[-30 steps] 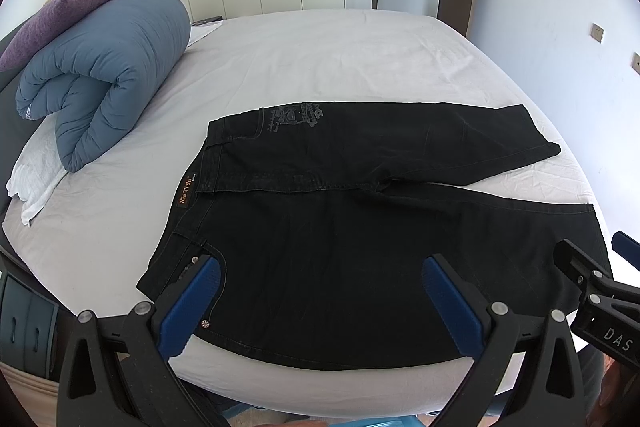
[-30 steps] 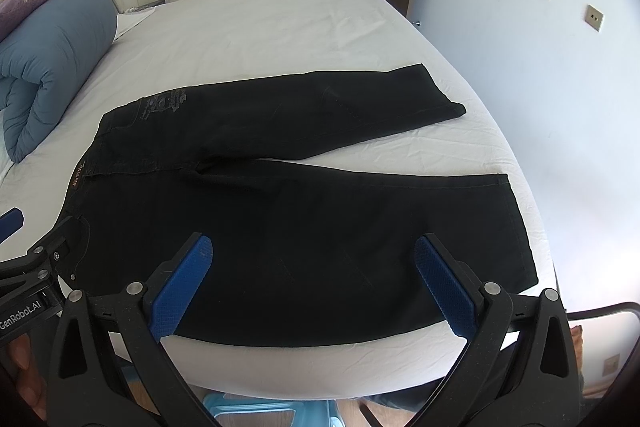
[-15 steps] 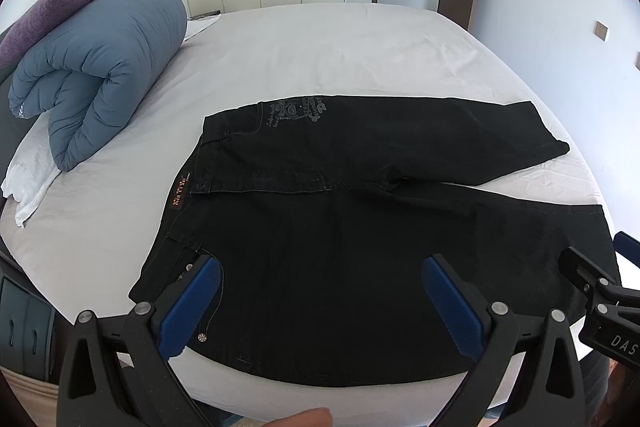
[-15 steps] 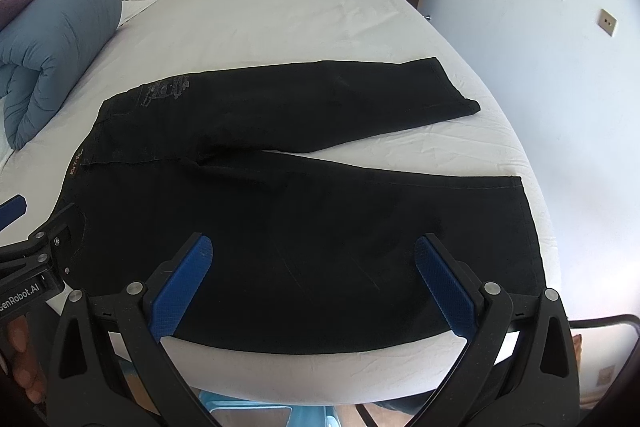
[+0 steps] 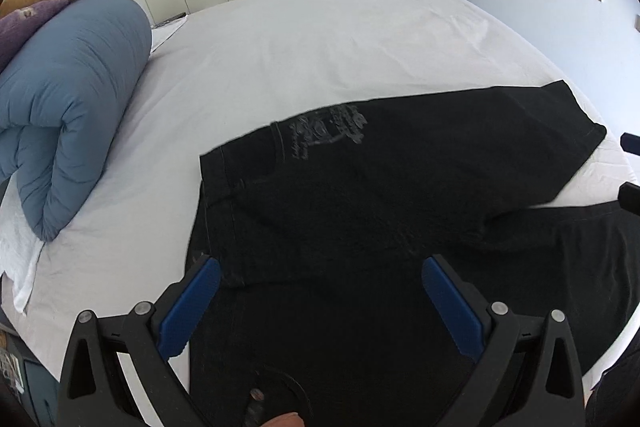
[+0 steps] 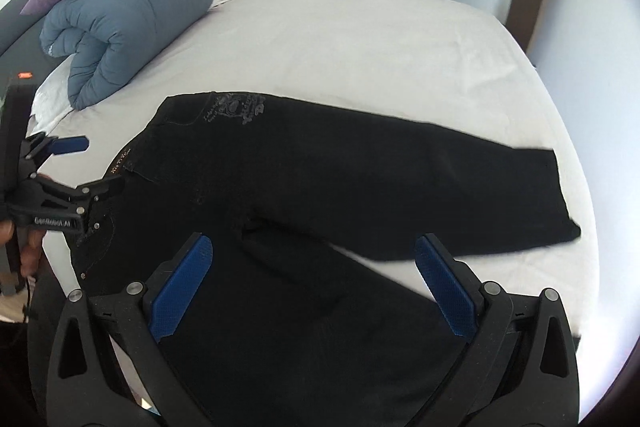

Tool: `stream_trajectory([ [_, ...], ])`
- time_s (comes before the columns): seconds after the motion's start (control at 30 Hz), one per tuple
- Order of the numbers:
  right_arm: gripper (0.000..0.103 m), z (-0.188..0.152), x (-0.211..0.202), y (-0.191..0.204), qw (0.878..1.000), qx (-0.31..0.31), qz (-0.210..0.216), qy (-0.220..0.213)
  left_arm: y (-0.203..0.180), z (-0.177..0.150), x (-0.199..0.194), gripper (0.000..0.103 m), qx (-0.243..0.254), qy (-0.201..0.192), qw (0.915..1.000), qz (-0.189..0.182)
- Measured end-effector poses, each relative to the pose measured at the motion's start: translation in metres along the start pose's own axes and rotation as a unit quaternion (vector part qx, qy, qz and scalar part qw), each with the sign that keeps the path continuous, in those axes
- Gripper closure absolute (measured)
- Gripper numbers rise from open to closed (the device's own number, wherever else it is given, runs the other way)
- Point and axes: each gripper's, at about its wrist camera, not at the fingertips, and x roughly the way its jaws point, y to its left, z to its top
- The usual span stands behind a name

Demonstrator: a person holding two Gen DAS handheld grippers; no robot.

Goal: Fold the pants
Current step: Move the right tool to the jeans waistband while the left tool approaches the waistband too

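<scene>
Both wide-open, empty tongs, left (image 5: 320, 301) and right (image 6: 316, 277), are best closed on the black denim pants' (image 6: 340, 187) near edge, evenly apart.

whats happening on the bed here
A person holds a two-finger gripper in each hand over black pants spread flat on a white bed, legs apart and not yet folded. The left gripper is open by the waistband; the right gripper is open near the crotch. A rolled blue duvet lies nearby.

Left tongs (image 5: 320, 291) spread wide, right tongs (image 6: 314, 267) likewise, both hovering low
</scene>
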Motion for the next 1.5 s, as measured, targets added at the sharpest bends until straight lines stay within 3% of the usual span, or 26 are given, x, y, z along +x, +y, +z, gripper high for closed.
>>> stream_trajectory([
  [0.1, 0.001, 0.041, 0.031, -0.010, 0.998, -0.051, 0.022, -0.014, 0.021, 0.041, 0.032, 0.000, 0.057, -0.025, 0.9962, 0.061],
  [0.17, 0.006, 0.068, 0.059, -0.016, 0.995, -0.086, 0.038, -0.012, 0.033, 0.070, 0.057, 0.000, 0.086, -0.023, 0.9949, 0.049],
  [0.23, 0.018, 0.094, 0.088, -0.018, 0.991, -0.120, 0.057, -0.002, 0.041, 0.094, 0.083, 0.000, 0.113, -0.011, 0.9930, 0.034],
  [0.33, 0.027, 0.132, 0.134, -0.020, 0.982, -0.164, 0.086, 0.027, 0.049, 0.122, 0.130, 0.003, 0.173, 0.023, 0.9844, 0.020],
  [0.4, 0.034, 0.153, 0.160, -0.022, 0.977, -0.182, 0.106, 0.042, 0.059, 0.132, 0.157, 0.006, 0.192, 0.059, 0.9796, -0.002],
  [0.53, 0.039, 0.181, 0.202, -0.026, 0.969, -0.204, 0.128, 0.058, 0.069, 0.136, 0.199, 0.008, 0.233, 0.104, 0.9669, -0.005],
  [0.77, 0.048, 0.192, 0.253, -0.011, 0.951, -0.255, 0.150, 0.089, 0.074, 0.134, 0.239, 0.013, 0.257, 0.153, 0.9530, -0.048],
  [0.83, 0.048, 0.190, 0.263, -0.006, 0.943, -0.277, 0.157, 0.100, 0.072, 0.134, 0.249, 0.023, 0.278, 0.171, 0.9435, -0.056],
  [0.9, 0.053, 0.191, 0.272, -0.001, 0.935, -0.294, 0.163, 0.111, 0.072, 0.135, 0.256, 0.040, 0.278, 0.193, 0.9369, -0.087],
  [1.03, 0.053, 0.193, 0.284, 0.009, 0.925, -0.314, 0.175, 0.124, 0.074, 0.139, 0.263, 0.057, 0.281, 0.232, 0.9226, -0.127],
  [1.1, 0.053, 0.196, 0.292, 0.010, 0.923, -0.319, 0.175, 0.129, 0.071, 0.143, 0.267, 0.074, 0.283, 0.248, 0.9153, -0.143],
  [1.27, 0.053, 0.204, 0.306, 0.011, 0.924, -0.314, 0.176, 0.127, 0.066, 0.137, 0.266, 0.095, 0.285, 0.252, 0.9128, -0.149],
  [1.37, 0.053, 0.202, 0.307, 0.009, 0.920, -0.322, 0.182, 0.132, 0.071, 0.131, 0.258, 0.097, 0.286, 0.243, 0.9150, -0.149],
  [1.5, 0.067, 0.207, 0.320, 0.002, 0.918, -0.319, 0.188, 0.143, 0.064, 0.120, 0.246, 0.098, 0.295, 0.214, 0.9216, -0.132],
])
